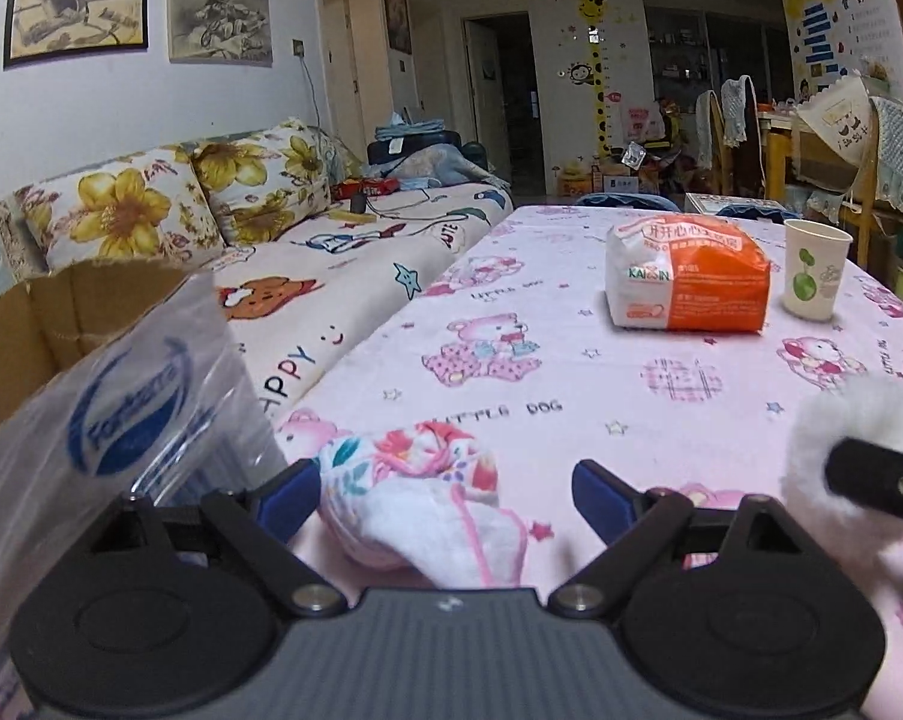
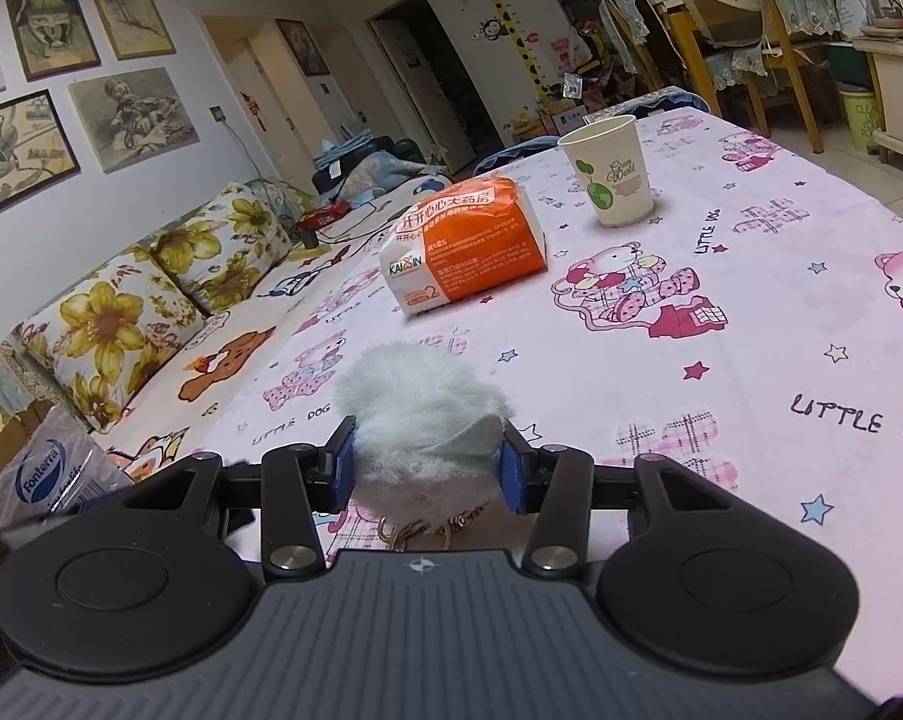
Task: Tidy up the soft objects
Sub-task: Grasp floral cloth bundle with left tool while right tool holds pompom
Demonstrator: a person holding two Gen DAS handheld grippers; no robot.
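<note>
A crumpled floral cloth lies on the pink tablecloth between the fingers of my left gripper, which is open around it, nearer the left finger. My right gripper is shut on a white fluffy pompom keychain, its metal rings hanging below. In the left wrist view the pompom and a right finger show at the right edge. A clear plastic Fonterra bag stands at the table's left side; it also shows in the right wrist view.
An orange and white pharmacy bag and a paper cup sit farther back on the table. A cardboard box stands behind the plastic bag. A sofa with flowered cushions runs along the left. Chairs stand far right.
</note>
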